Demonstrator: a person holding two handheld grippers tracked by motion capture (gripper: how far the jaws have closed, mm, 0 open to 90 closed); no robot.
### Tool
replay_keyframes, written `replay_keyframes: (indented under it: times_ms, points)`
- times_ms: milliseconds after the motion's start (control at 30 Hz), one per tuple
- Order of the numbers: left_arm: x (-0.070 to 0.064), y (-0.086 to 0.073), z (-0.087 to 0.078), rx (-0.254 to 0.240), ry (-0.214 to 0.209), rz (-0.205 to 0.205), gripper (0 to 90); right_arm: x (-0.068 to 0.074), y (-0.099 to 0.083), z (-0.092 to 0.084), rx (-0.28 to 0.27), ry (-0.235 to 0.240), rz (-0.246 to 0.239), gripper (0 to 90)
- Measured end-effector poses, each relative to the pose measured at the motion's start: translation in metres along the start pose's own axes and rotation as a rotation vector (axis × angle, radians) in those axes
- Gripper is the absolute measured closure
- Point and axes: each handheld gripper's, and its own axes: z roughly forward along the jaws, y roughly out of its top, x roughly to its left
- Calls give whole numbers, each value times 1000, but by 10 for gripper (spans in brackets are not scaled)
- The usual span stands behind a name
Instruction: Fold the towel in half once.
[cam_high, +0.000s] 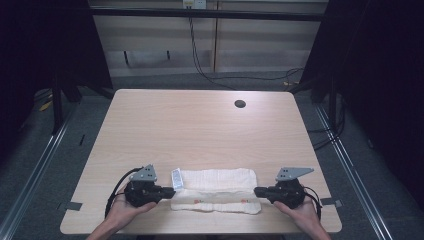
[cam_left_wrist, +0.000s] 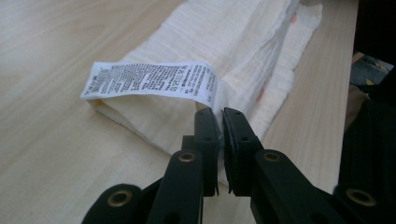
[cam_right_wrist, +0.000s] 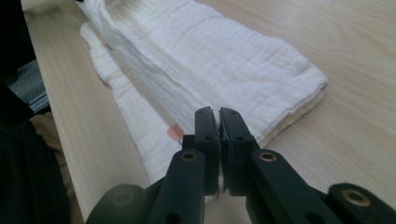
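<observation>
I'm pinching the white cloth (cam_high: 216, 189) w/ L hand-held gripper (cam_left_wrist: 220, 122) & R hand-held gripper (cam_right_wrist: 218, 120) on the counter (cam_high: 200, 130); care tag (cam_left_wrist: 149, 80) print's too small to read.

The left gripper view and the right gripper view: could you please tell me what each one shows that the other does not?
The left gripper view alone has the printed care label lying on its end of the folded white cloth. The right gripper view alone has the cloth's plain folded corner and a small red mark on the lower layer. Both share the cloth, the wooden table, and a black claw, left claw and right claw, shut on the cloth's edge.
</observation>
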Motion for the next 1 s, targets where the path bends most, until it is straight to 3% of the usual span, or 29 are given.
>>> replay_keyframes:
  times_ms: [300, 400, 533, 633, 933, 1000]
  points:
    - [-13, -10, 2, 62, -29, 20, 800, 8, -5, 3, 36, -3, -20, 838]
    - [-15, -11, 3, 79, -48, 10, 785, 10, -7, 3, 54, -15, -37, 797]
    - [-17, -12, 3, 83, -57, 10, 731, 9, -14, 0, 63, -10, -20, 775]
    - [-20, -9, 3, 92, -48, 32, 698, 10, -14, 0, 73, -8, -18, 736]
    - [-15, -10, -9, 26, -54, 13, 650, 7, -12, -4, 44, -48, 9, 607]
    - [-13, -12, -12, 5, -54, -4, 645, 7, -11, -3, 43, -48, 3, 616]
